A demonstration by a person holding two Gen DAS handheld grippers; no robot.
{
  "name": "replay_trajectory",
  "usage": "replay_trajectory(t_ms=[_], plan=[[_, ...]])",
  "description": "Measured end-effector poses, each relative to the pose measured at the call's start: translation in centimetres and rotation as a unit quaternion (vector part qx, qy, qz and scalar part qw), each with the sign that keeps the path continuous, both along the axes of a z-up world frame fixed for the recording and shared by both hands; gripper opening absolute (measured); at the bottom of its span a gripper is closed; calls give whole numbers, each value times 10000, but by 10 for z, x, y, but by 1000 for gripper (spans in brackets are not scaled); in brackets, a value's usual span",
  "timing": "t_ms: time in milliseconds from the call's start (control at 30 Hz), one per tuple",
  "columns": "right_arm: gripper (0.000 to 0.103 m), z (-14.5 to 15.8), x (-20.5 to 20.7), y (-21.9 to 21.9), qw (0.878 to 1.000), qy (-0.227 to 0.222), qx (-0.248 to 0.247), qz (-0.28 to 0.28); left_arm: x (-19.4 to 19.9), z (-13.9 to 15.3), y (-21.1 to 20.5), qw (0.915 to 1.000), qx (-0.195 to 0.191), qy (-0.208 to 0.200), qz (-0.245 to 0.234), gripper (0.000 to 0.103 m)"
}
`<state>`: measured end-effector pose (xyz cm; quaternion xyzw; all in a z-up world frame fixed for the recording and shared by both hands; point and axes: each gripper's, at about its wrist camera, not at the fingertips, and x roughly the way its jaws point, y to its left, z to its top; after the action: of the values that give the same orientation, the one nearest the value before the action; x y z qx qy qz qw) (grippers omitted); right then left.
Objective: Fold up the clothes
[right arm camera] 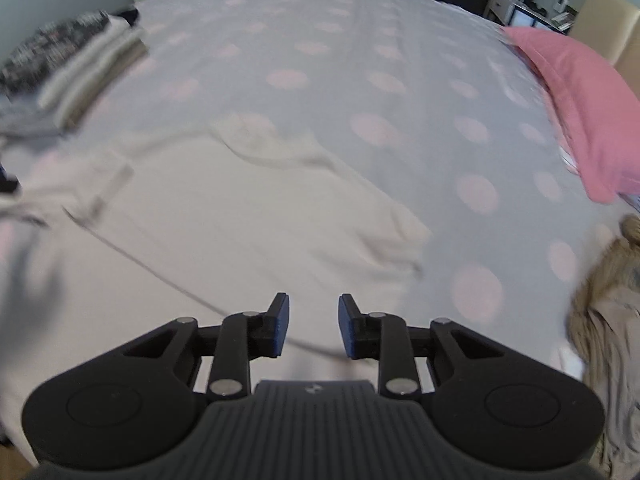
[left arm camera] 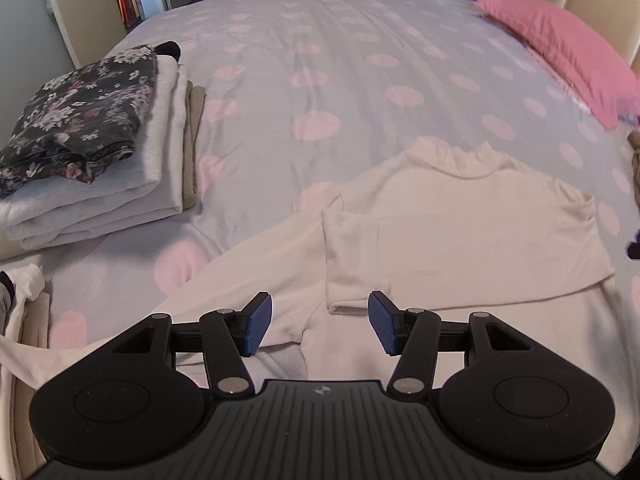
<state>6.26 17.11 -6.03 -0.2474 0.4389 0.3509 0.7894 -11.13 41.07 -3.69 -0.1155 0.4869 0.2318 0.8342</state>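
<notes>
A cream long-sleeved top [left arm camera: 460,216] lies flat on the dotted bedspread [left arm camera: 320,60], collar away from me. One sleeve is folded across its chest, with the cuff [left arm camera: 344,304] near the front; the other sleeve [left arm camera: 224,280] stretches out to the left. My left gripper [left arm camera: 320,324] hovers open over the lower left part of the top, nothing between its blue pads. In the blurred right wrist view the same top [right arm camera: 248,232] fills the middle. My right gripper [right arm camera: 312,326] stands open above its lower part, holding nothing.
A stack of folded clothes [left arm camera: 88,152] with a dark floral piece on top sits at the left of the bed. More cream folded fabric [left arm camera: 24,320] lies at the near left edge. A pink pillow [left arm camera: 568,52] is at the right, and a tan crumpled garment [right arm camera: 608,312] lies at the near right.
</notes>
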Motion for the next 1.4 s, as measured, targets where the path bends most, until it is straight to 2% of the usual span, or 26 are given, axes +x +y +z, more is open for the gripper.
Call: replay_trajectory(t_ms=[133, 233, 367, 433, 600, 700, 800, 1000, 1067, 1133, 1233, 1400], plan=[[30, -31, 11, -26, 9997, 165, -121, -103, 4, -10, -2, 9998, 0, 171, -52, 52], [30, -49, 19, -34, 9990, 358, -275, 68, 6, -17, -2, 9996, 24, 288, -79, 52], [33, -58, 28, -38, 9971, 586, -307, 365, 10, -24, -2, 9991, 22, 417, -123, 52], [40, -62, 31, -38, 9973, 579, -263, 380, 12, -27, -2, 9989, 7, 455, -130, 52], [40, -77, 34, -24, 9970, 583, -307, 411, 18, -32, -1, 9984, -35, 542, -142, 52], [36, -81, 32, -13, 9975, 293, -438, 475, 20, -33, 1, 9984, -63, 548, -105, 52], [13, -81, 35, -12, 9978, 270, -460, 401, 20, -33, 3, 9985, -95, 539, -63, 52], [11, -61, 39, -19, 9993, 215, -262, 138, 20, -33, 5, 9986, -119, 511, -3, 52], [10, -55, 45, -24, 9990, 199, -395, -27, 20, -32, 6, 9987, -123, 497, 24, 52], [10, -64, 54, -33, 9972, 231, -648, -278, 19, -31, 7, 9987, -119, 493, 40, 52], [10, -85, 68, -45, 9928, 606, -741, -714, 19, -32, 9, 9986, -115, 502, 75, 52], [11, -89, 65, -44, 9936, 707, -693, -539, 19, -32, 11, 9988, -112, 464, 92, 52]])
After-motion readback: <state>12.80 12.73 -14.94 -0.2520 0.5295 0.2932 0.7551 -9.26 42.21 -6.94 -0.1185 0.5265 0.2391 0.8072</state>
